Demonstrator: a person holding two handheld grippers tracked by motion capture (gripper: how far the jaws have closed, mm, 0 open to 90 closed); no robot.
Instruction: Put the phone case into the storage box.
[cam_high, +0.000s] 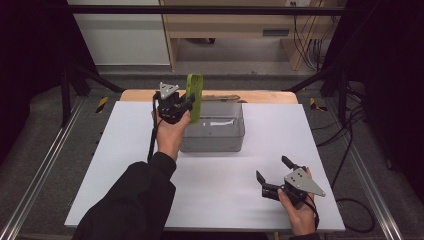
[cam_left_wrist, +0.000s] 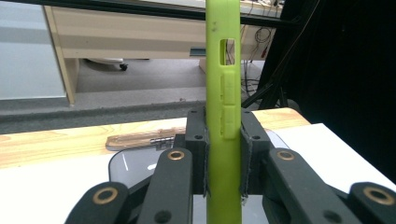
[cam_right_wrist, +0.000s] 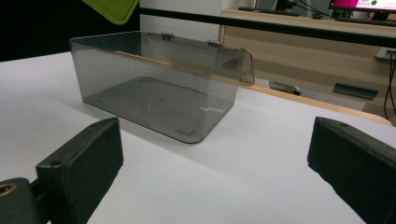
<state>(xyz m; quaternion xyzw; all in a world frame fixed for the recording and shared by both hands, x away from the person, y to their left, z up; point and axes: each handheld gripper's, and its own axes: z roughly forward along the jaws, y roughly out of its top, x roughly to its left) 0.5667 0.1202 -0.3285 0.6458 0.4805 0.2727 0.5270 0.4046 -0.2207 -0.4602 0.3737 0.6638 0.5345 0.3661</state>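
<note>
My left gripper (cam_high: 186, 106) is clamped on the green case (cam_high: 194, 97), which stands upright in the upper middle of the high view, just above the left end of the clear box (cam_high: 214, 139). In the left gripper view the case (cam_left_wrist: 224, 107) rises straight up the centre of the frame with a pad pressed flat against each of its sides, so the pinch looks square and firm (no twist that I can see).

My right gripper (cam_high: 276, 174) rests low at the lower right of the high view with its jaws spread wide and nothing between them; its own view looks across the white table (cam_right_wrist: 261, 154) at the box (cam_right_wrist: 159, 93), whose lid hangs open at the far side.

As I judge it, the step is to set the case into the box. I would keep it upright until it sits over the opening, then tip it flat and lower it slowly, watching the near wall. I should release only once it rests on the floor of the box. The right gripper could steady the box if it slides.
</note>
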